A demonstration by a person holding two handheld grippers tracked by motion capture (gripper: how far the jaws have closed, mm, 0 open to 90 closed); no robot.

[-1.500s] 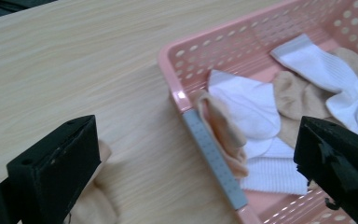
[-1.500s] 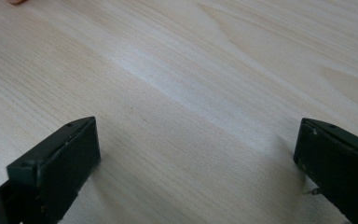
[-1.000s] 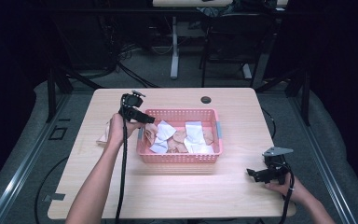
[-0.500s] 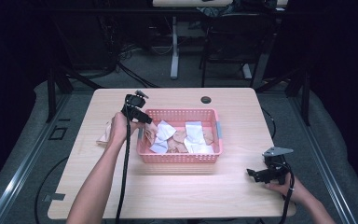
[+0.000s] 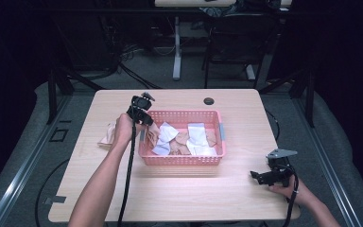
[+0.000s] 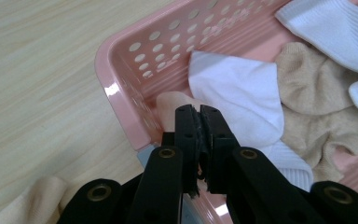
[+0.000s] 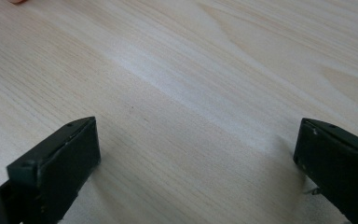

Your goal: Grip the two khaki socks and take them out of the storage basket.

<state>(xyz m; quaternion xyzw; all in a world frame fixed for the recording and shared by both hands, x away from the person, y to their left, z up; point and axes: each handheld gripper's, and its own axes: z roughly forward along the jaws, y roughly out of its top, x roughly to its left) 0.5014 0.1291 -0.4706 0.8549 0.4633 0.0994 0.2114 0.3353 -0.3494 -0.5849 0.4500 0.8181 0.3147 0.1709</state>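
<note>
A pink perforated basket [image 5: 182,159] holding several white and tan socks stands mid-table. My left gripper [image 5: 147,123] reaches over its left end. In the left gripper view its jaws have just been closing, and the left gripper [image 6: 199,114] is now shut on the edge of a pale pink sock [image 6: 168,103] tucked in the corner of the basket [image 6: 116,88]. Beside that lie a white sock [image 6: 242,93] and a tan sock [image 6: 307,79]. My right gripper [image 5: 255,176] rests low on the table at the front right. The right gripper [image 7: 196,154] is open over bare wood.
A beige sock [image 5: 108,137] lies on the table left of the basket, and the same beige sock [image 6: 23,207] shows under my left gripper. A small black round cap [image 5: 209,100] sits near the far edge. Dark stands and cables surround the table [image 5: 184,198].
The left gripper has dipped slightly toward the basket's left end and its jaws have come together there. The right hand has stayed where it was.
</note>
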